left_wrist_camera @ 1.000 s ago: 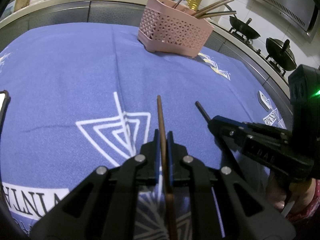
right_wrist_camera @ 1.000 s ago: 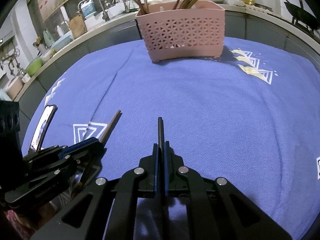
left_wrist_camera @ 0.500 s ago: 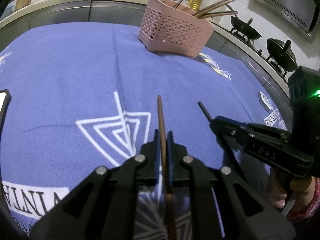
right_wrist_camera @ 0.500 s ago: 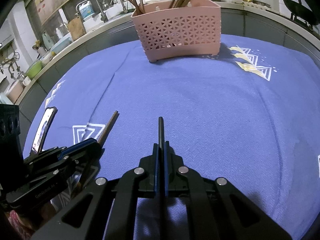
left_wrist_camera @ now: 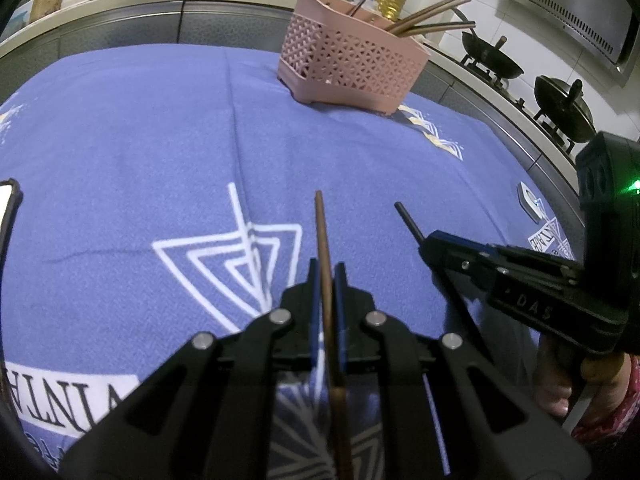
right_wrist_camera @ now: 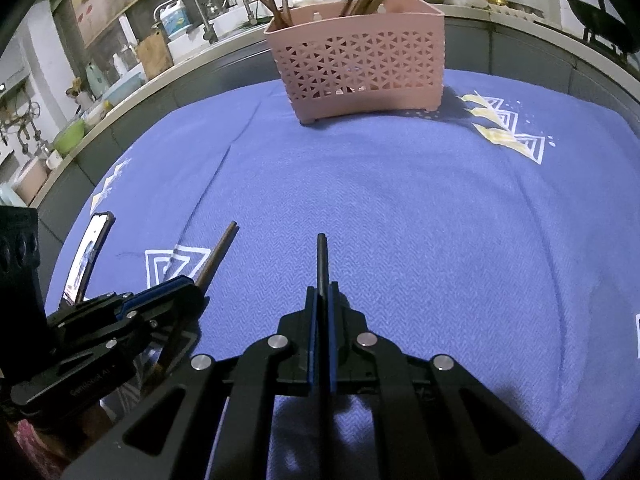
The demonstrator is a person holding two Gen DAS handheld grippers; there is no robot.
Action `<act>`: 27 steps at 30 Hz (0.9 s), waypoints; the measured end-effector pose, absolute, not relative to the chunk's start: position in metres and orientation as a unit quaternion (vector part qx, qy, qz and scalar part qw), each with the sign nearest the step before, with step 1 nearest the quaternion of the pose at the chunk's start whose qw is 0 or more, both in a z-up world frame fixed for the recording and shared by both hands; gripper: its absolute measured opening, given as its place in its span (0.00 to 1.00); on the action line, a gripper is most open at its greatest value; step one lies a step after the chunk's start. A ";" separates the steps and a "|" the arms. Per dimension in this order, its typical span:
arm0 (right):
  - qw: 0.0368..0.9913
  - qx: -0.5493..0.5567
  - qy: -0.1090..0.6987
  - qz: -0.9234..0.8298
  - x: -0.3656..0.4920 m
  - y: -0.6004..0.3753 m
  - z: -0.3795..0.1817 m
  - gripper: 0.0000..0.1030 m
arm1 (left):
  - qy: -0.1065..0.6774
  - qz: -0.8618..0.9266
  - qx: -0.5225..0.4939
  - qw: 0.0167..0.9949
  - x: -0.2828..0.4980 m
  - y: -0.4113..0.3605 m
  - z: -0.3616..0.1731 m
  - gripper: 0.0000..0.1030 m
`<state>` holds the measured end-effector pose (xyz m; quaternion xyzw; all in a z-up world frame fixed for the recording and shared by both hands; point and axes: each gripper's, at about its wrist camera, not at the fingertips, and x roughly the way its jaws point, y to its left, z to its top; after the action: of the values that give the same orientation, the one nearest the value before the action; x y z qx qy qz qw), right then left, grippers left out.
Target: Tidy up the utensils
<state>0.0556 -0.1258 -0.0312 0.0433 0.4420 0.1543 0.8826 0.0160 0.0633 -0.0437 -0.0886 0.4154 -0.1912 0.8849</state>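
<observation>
— So, which step was in hand?

— Carrying, by my reading. Left tool (left_wrist_camera: 327,280) was clamped on a brown chopstick (left_wrist_camera: 321,228); right tool (right_wrist_camera: 320,300) was clamped on a black chopstick (right_wrist_camera: 322,256). Both sticks pointed forward, tips above the blue cloth (right_wrist_camera: 400,220) on the table.

— And the holder?

— Pink basket (right_wrist_camera: 360,64) stood at the far side of the cloth, well apart from both tools, other chopsticks already upright in it.

— Next move?

— Probably a reach across, tips tilted down over the rim, one stick released at a time.
</observation>
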 end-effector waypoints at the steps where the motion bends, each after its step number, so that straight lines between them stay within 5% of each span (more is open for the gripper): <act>1: 0.883 0.039 0.442 0.154 0.055 -0.124 -0.031 0.05 | 0.415 -0.191 -0.088 0.885 0.016 0.063 -0.044 0.07; 27: 0.885 0.036 0.436 0.157 0.055 -0.126 -0.032 0.05 | 0.415 -0.191 -0.087 0.885 0.017 0.063 -0.045 0.07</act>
<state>0.0548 -0.1259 -0.0321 0.0365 0.4361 0.1573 0.8853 0.0167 0.0634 -0.0450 -0.0873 0.4152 -0.1910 0.8852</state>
